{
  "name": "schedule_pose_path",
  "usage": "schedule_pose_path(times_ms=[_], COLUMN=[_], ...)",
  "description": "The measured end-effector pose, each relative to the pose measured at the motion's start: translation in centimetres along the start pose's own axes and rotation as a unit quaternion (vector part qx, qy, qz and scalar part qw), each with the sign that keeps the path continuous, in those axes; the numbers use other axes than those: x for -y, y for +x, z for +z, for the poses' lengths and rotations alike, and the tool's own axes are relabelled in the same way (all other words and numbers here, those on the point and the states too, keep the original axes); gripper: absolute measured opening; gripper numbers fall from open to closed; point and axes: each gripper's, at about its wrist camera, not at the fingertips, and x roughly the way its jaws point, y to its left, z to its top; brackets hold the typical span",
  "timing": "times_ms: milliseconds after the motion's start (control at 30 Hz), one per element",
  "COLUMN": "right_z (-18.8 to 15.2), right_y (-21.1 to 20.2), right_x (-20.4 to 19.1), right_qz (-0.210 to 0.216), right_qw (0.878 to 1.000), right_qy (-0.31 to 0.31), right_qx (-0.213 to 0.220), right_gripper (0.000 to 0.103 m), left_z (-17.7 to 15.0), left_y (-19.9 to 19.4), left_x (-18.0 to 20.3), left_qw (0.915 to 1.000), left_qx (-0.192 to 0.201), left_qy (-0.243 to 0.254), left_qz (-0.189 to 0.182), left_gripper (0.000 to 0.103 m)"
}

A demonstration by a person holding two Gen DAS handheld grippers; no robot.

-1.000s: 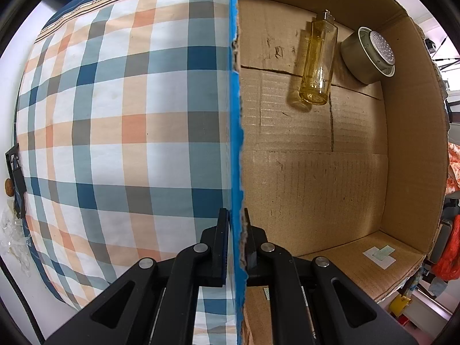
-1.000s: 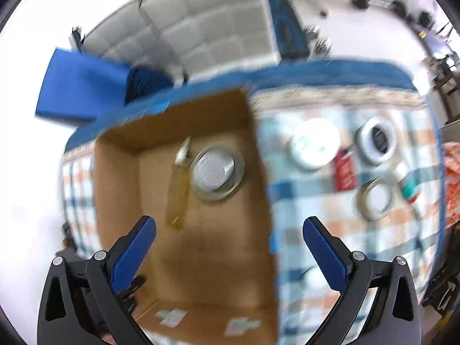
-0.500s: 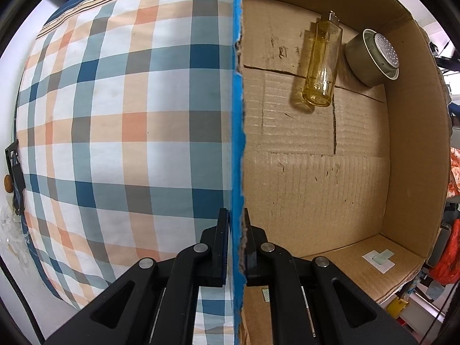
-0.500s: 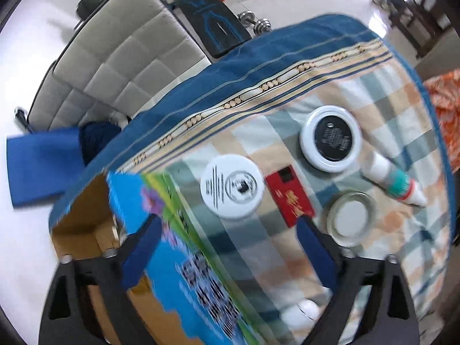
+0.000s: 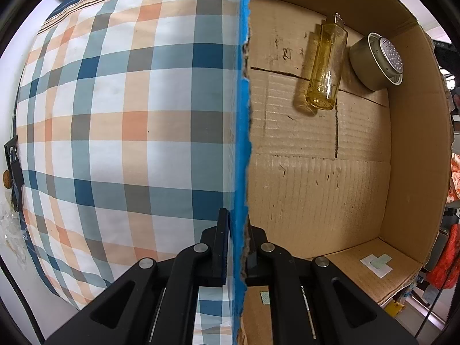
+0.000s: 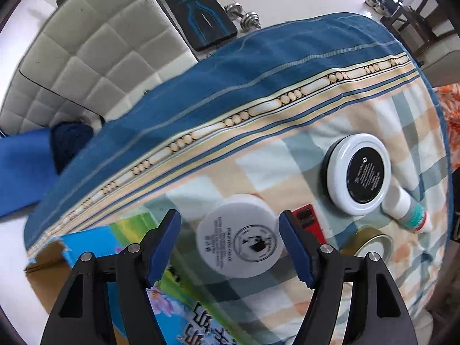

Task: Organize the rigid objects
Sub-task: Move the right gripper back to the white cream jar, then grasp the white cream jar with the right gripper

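Right now the left tool (image 5: 236, 244) is clenched on the blue-edged wall of the cardboard box (image 5: 316, 189), 1 finger outside and 1 inside, pointing straight down. Inside the box, a yellow glass bottle (image 5: 325, 69) lies on the floor near the far wall, and a round tin with a perforated lid (image 5: 376, 61) sits just beside it in the corner, tilted against the side wall.

Outside the box, the checked cloth (image 5: 115, 132) covers the tabletop. The right tool (image 6: 230, 247) hangs over it with its jaws closing around a white round jar (image 6: 240, 237); the jar sits between the blue pads (image 6: 296, 247), which do not yet press on it. Just behind the jar lies a small red box (image 6: 309, 218), partly hidden by the right finger. Farther right stand a white-rimmed jar with a black lid (image 6: 360, 174), a white tube with a teal band (image 6: 408, 211) touching it, and a gold-rimmed lid (image 6: 372, 244) nearer the tool.
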Motion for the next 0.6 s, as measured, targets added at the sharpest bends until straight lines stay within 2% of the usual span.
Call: schedule_pose_path(times_ms=[200, 333, 600], right_z=[-0.3, -0.9, -5.7], right_y=[2.1, 2.2, 3.0], right_x=[0.3, 0.5, 3.5], right_qz=[0.01, 0.01, -0.017], right_qw=[1.0, 0.999, 0.991], right_qy=[-0.002, -0.025, -0.096], right_qx=[-0.02, -0.033, -0.094], right_gripper=[0.073, 0.072, 0.072], left_z=[0.0, -0.1, -0.2], left_y=[0.1, 0.1, 0.1], left_x=[-0.1, 0.0, 0.2], left_qw=[1.0, 1.0, 1.0], left_qx=[0.0, 0.0, 0.002], left_qy=[0.003, 0.003, 0.003], left_qz=[0.001, 0.002, 0.001], left_gripper=[0.005, 0.005, 0.005])
